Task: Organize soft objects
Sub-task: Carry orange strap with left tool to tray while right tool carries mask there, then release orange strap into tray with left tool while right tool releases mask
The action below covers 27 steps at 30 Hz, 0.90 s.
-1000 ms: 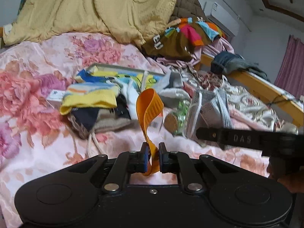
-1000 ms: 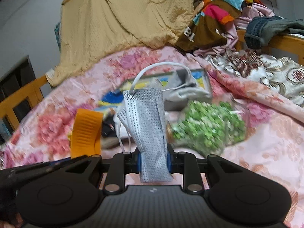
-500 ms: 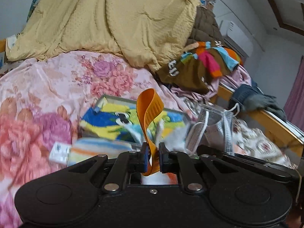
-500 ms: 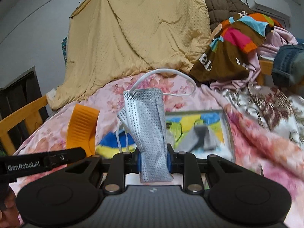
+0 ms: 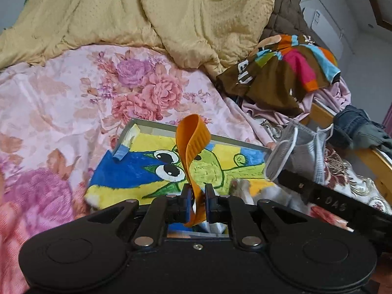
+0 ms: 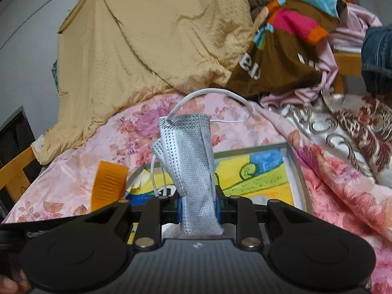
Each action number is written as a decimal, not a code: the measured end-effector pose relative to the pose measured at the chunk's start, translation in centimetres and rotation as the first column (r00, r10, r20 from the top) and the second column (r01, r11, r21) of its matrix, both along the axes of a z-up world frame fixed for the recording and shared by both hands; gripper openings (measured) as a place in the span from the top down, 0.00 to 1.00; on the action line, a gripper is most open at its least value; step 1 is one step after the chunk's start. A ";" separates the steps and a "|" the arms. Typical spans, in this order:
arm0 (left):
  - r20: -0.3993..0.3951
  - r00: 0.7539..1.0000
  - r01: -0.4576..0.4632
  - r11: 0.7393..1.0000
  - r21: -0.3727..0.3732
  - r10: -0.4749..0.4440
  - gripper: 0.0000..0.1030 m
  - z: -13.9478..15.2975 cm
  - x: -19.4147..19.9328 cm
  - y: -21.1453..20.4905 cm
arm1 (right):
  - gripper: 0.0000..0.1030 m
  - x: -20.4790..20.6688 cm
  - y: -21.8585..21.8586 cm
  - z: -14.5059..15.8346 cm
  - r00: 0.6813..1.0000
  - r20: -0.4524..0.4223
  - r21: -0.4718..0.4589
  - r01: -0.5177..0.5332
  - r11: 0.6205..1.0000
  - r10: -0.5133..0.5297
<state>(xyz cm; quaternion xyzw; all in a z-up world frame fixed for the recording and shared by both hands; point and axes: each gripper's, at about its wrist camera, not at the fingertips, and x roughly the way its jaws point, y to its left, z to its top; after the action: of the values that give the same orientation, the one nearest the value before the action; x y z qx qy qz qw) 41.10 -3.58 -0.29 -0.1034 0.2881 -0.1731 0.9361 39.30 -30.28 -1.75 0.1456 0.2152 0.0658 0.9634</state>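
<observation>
My left gripper is shut on an orange ribbed rubber strap that curls upward over a shallow grey box lined with a blue, yellow and green cartoon picture. The same orange strap shows at the left of the right wrist view. My right gripper is shut on a grey face mask with white ear loops, held upright above the box. That mask also appears at the right of the left wrist view, beside the box's right end.
The box lies on a pink floral bedspread. A yellow quilt is heaped at the back, with a brown multicoloured garment and jeans on the right. A wooden bed rail runs along the right.
Both grippers have travelled across the bed with their loads and now hang over the cartoon-lined box. The pile of socks and the green bag have dropped out of view.
</observation>
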 end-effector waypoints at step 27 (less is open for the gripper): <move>-0.145 0.988 -0.045 0.998 0.041 0.051 0.78 -3.2 4.6 -2.3 | 0.48 1.7 -1.3 -2.2 0.992 -0.126 0.112 -0.004 0.994 0.018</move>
<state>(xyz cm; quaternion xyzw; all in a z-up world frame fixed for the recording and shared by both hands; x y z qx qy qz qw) 45.74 -5.92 -3.49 -0.1050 0.3564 -0.1371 0.9182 41.00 -31.58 -3.93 0.2017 0.2728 0.0737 0.9378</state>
